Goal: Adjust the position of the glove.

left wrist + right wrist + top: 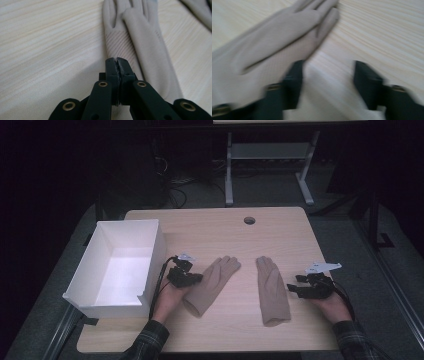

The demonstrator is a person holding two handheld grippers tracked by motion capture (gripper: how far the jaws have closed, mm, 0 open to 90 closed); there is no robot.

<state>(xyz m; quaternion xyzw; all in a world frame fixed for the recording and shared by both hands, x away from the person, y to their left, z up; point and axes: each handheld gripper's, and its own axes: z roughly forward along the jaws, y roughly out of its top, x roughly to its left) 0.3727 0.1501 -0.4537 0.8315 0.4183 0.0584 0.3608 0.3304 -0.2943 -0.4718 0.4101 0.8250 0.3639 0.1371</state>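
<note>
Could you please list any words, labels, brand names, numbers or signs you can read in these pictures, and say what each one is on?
There are none to read. The two beige gloves, left glove and right glove, show plain fabric with ribbed lines but no label. The white box and the wooden table carry no print. The left tool and right tool show no lettering, and the right gripper view is blurred.

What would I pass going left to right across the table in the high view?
White box → left claw → left glove → right glove → right claw.
</note>
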